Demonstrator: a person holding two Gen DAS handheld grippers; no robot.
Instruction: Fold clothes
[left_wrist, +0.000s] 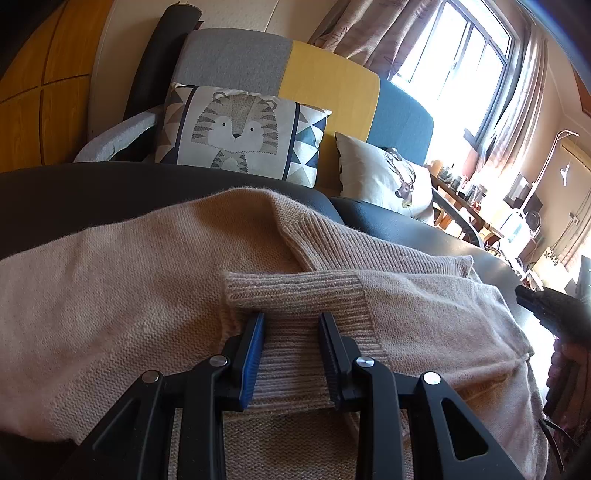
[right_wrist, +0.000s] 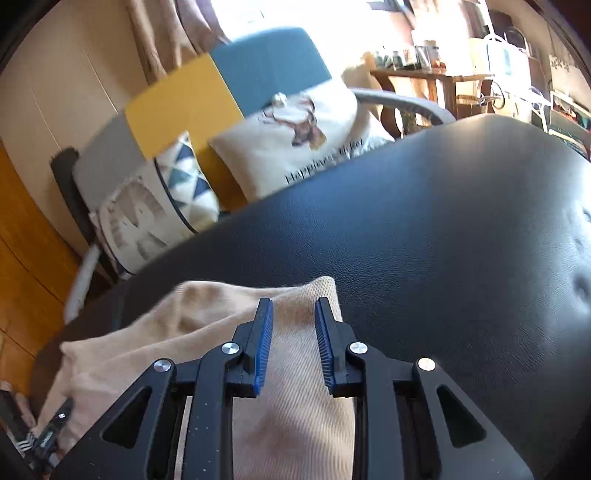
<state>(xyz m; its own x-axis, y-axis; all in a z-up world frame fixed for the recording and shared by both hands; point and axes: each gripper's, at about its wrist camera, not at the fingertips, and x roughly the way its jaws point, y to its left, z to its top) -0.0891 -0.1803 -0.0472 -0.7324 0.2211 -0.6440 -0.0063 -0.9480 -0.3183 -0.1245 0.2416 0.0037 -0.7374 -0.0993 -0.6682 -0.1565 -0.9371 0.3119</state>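
The far end of the beige sweater (left_wrist: 147, 266) runs off the left edge, past the left gripper (left_wrist: 291, 321), so its full shape cannot be seen. Its ribbed cuff (left_wrist: 291, 354) goes down under that gripper's black frame. Off to the right, the right gripper (left_wrist: 546, 306) is only a dark bit at the edge. In the right wrist view, the pillows (right_wrist: 295, 140) beyond the fingers are blurred. The small jars on the far table (right_wrist: 413, 55) are too bright to tell apart.
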